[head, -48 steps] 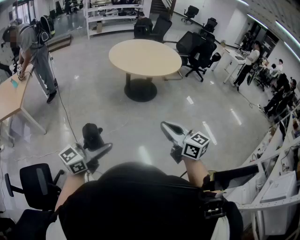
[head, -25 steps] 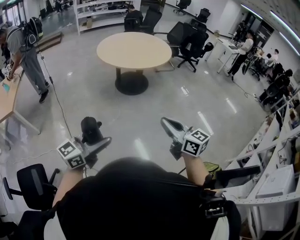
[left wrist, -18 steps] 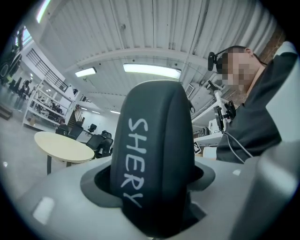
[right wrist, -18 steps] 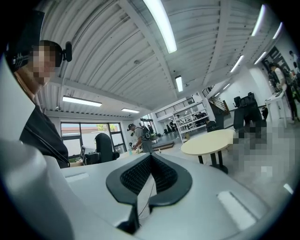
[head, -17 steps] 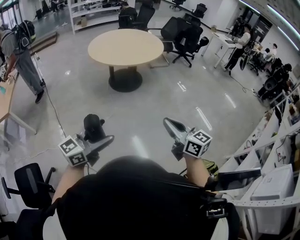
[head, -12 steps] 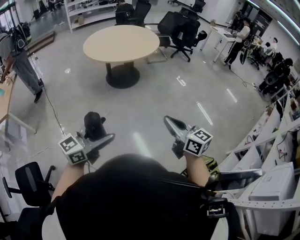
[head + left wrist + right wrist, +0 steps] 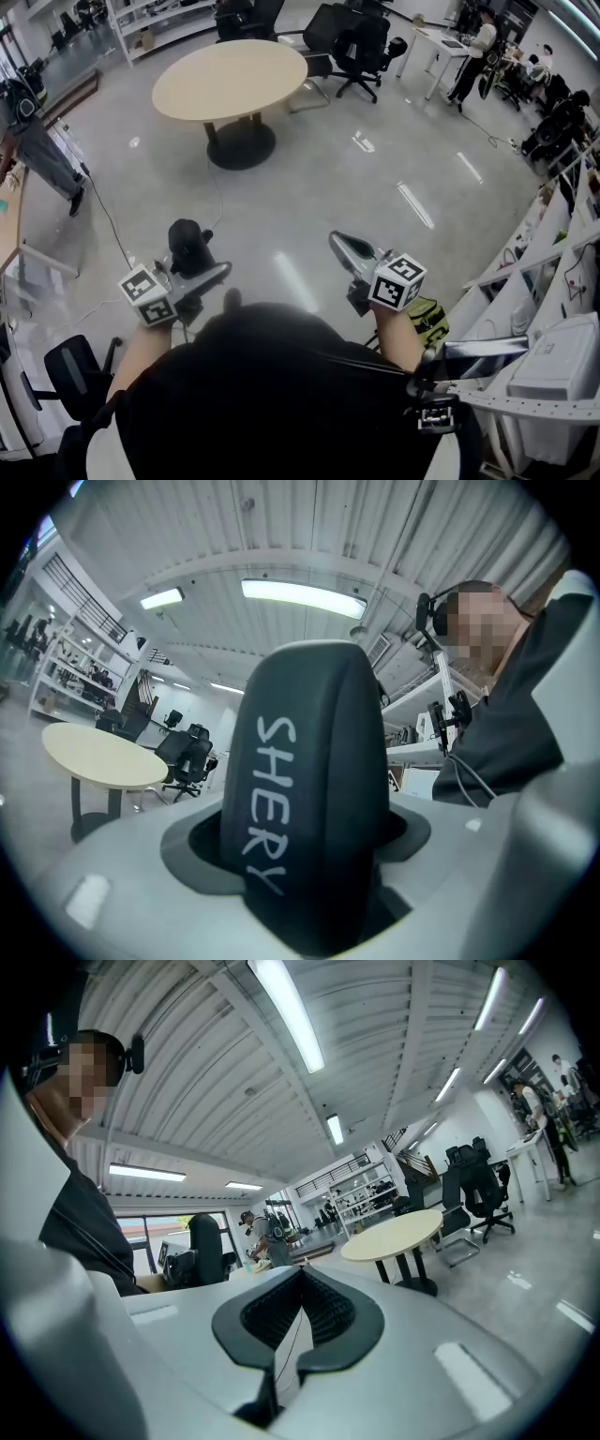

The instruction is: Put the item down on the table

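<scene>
A black padded item (image 7: 190, 247) printed "SHERY" (image 7: 309, 789) stands upright between the jaws of my left gripper (image 7: 210, 266), which is shut on it. It fills the middle of the left gripper view (image 7: 305, 864). My right gripper (image 7: 339, 242) is held level beside it, its ribbed pads (image 7: 323, 1321) together with nothing between them. Both hang above the shiny grey floor, well short of the round beige table (image 7: 230, 80) ahead. That table also shows small in both gripper views (image 7: 98, 757) (image 7: 398, 1232).
Black office chairs (image 7: 352, 37) stand behind the round table. A person (image 7: 37, 150) stands by a wooden desk (image 7: 7, 234) at the left edge. Another black chair (image 7: 75, 370) is near my left side. White shelving and desks (image 7: 553, 356) line the right.
The round table and the floor have shifted in the head view as I walk on. The person at the left has slid toward the edge. Both grippers keep their pose and the left keeps its grip.
</scene>
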